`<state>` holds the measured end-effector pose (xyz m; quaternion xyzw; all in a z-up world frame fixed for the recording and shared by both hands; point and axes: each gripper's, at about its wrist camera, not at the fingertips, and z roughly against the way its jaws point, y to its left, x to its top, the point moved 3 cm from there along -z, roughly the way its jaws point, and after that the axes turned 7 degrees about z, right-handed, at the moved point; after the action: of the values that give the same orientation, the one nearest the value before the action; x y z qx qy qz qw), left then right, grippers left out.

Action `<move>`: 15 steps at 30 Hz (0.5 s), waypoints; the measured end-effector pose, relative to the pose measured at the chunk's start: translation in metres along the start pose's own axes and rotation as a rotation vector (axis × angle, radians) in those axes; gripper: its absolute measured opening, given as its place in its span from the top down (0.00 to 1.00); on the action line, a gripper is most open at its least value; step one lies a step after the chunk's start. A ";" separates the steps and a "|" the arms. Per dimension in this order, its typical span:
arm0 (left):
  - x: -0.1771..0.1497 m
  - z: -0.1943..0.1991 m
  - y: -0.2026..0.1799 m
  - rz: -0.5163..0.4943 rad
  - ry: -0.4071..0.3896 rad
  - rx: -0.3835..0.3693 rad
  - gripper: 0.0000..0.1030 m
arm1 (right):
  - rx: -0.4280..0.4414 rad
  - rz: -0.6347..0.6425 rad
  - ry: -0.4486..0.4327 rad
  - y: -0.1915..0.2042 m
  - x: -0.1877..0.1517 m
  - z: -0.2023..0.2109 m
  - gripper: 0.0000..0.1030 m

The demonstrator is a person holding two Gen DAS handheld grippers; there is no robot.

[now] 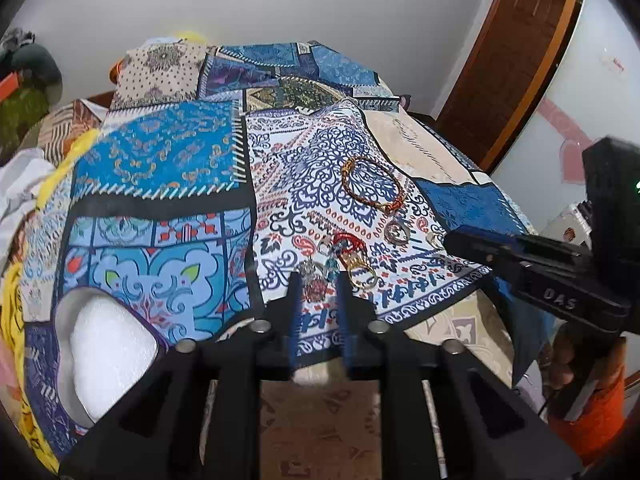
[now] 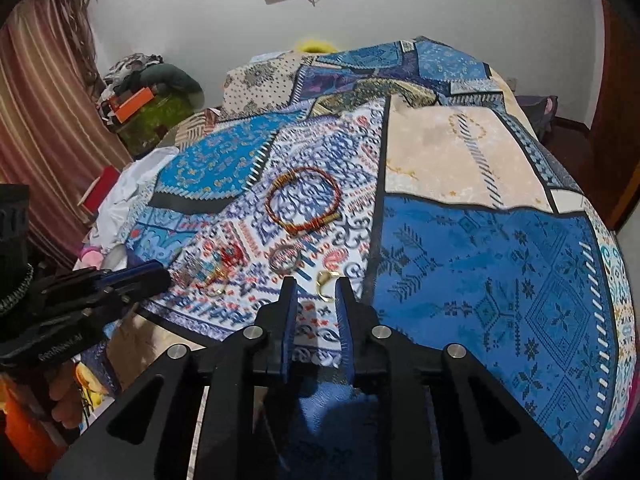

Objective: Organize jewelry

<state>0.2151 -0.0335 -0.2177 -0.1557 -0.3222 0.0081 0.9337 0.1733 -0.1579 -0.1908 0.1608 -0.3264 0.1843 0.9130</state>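
Jewelry lies on a patterned bedspread [image 1: 168, 168]. A red-and-gold bracelet [image 1: 374, 184] [image 2: 304, 202] lies farthest back. A silver ring [image 1: 396, 231] [image 2: 285, 259] lies nearer. A gold ring [image 2: 325, 285] sits just ahead of my right gripper [image 2: 316, 292], which is open and empty. A cluster of earrings and rings [image 1: 340, 264] [image 2: 208, 274] lies just ahead of my left gripper [image 1: 318, 288], which is open and empty. The right gripper shows in the left wrist view [image 1: 472, 242], and the left gripper in the right wrist view [image 2: 156, 276].
A white heart-shaped foam tray [image 1: 108, 348] with a purple rim rests on the bed at the left. Clothes and bags [image 2: 152, 92] are piled by the wall. A wooden door [image 1: 516, 48] stands at the right. The bed's front edge is close below the grippers.
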 end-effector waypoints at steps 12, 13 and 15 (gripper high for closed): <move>-0.006 -0.015 0.014 0.041 -0.001 -0.021 0.71 | 0.087 0.124 0.004 0.040 0.024 -0.025 0.79; -0.006 -0.016 0.016 0.043 -0.001 -0.024 0.74 | 0.089 0.134 0.016 0.042 0.025 -0.029 0.79; -0.007 -0.016 0.017 0.040 -0.008 -0.025 0.78 | 0.096 0.156 0.030 0.046 0.027 -0.035 0.79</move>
<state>0.2202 -0.0227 -0.2385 -0.1738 -0.3227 0.0235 0.9301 0.1912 -0.0968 -0.1907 0.1756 -0.3153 0.2727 0.8919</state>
